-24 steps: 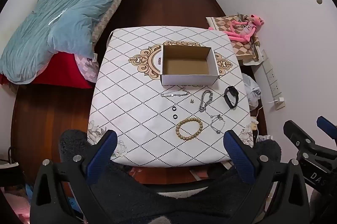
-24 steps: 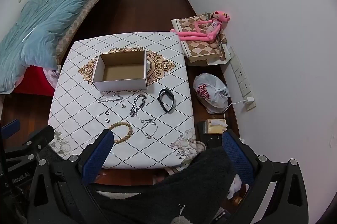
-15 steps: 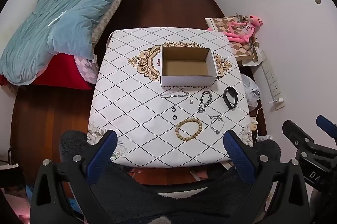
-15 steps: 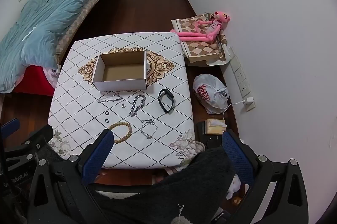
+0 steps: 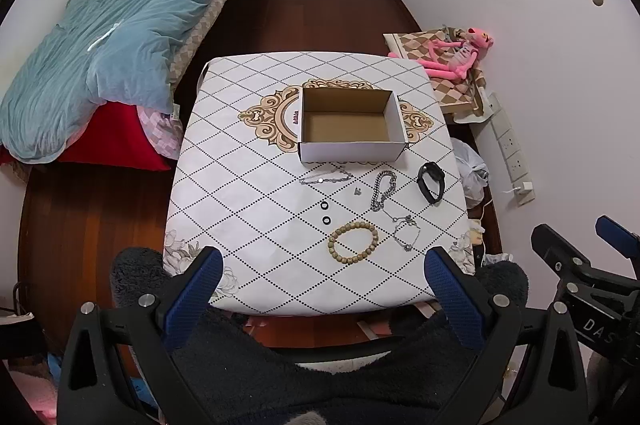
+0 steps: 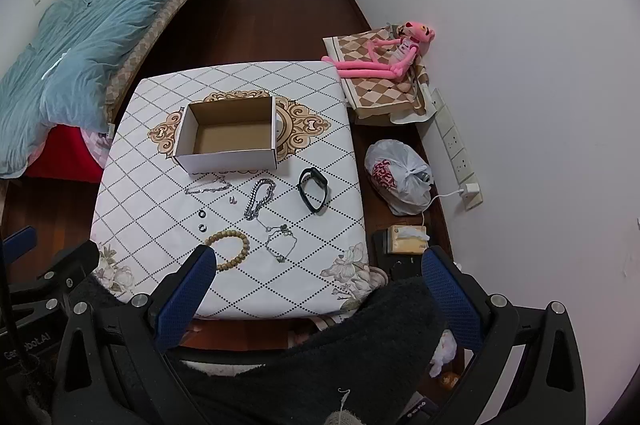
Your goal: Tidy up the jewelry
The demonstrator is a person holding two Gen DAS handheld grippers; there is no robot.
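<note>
An empty white cardboard box (image 5: 349, 124) (image 6: 229, 135) stands open on the patterned table (image 5: 248, 185) (image 6: 144, 185). In front of it lie a thin silver chain (image 5: 326, 177) (image 6: 206, 186), a thick silver chain (image 5: 383, 185) (image 6: 260, 197), a black band (image 5: 431, 181) (image 6: 313, 189), two small black rings (image 5: 325, 212) (image 6: 202, 220), a wooden bead bracelet (image 5: 353, 241) (image 6: 229, 247) and a fine necklace (image 5: 406, 232) (image 6: 280, 239). My left gripper (image 5: 324, 271) and right gripper (image 6: 320, 269) are open and empty, held high above the table's near edge.
A bed with a blue duvet (image 5: 112, 37) is at the left. A pink plush toy (image 6: 384, 57) lies on a folded cloth by the right wall. A plastic bag (image 6: 398, 177), a tissue box (image 6: 408, 237) and a power strip (image 6: 456, 153) sit on the floor at the right.
Both grippers have drifted very slightly; the view is nearly the same. Nothing on the table has moved.
</note>
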